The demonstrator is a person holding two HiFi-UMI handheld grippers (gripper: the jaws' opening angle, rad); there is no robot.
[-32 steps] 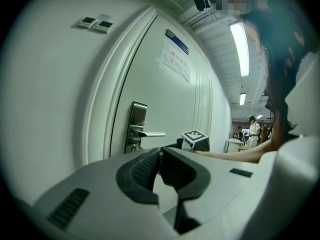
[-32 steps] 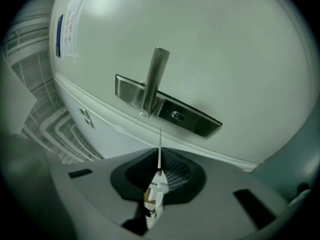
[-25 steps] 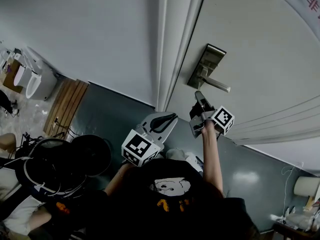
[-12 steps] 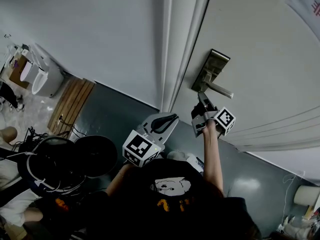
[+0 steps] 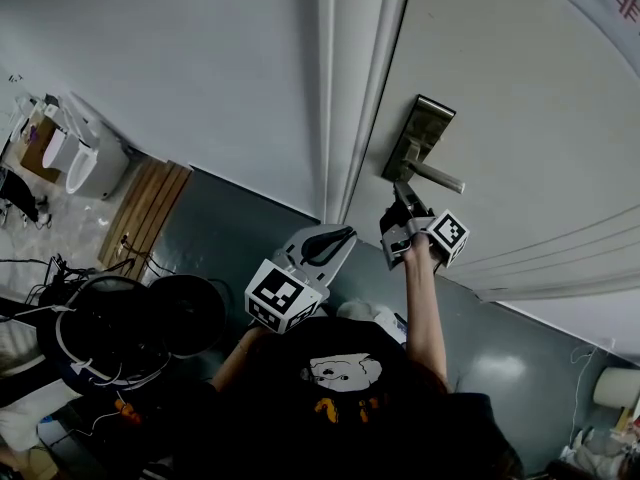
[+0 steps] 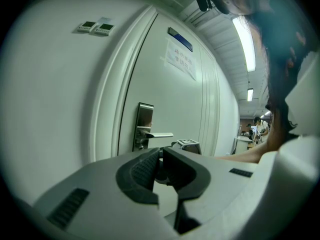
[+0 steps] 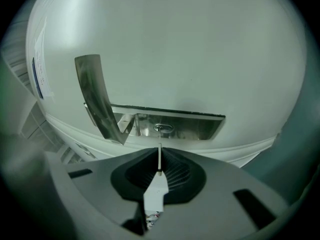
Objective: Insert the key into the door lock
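A silver lock plate (image 5: pixel 420 133) with a lever handle (image 5: pixel 437 178) sits on the white door (image 5: pixel 520 98). My right gripper (image 5: pixel 399 196) is raised just below the handle and is shut on a key. In the right gripper view the thin key blade (image 7: pixel 159 156) stands up between the dark pads, with a white tag (image 7: pixel 155 195) below it. The blade's tip points at the round keyhole (image 7: pixel 163 128) in the lock plate (image 7: pixel 200 126) and stops a little short of it. My left gripper (image 5: pixel 326 241) hangs lower, by the door frame, shut and holding nothing. The left gripper (image 6: pixel 161 156) looks at the lock plate (image 6: pixel 145 119) from the side.
The white door frame (image 5: pixel 355 98) runs left of the lock, beside a plain wall (image 5: pixel 180 58). A paper notice (image 6: pixel 180 60) hangs on the door. Black round cases and cables (image 5: pixel 130 328) lie on the grey floor at lower left. People stand far down the corridor (image 6: pixel 256 129).
My right gripper has edged the key slightly up towards the lock under the handle. The left gripper has hardly moved. The head view has shifted a little.
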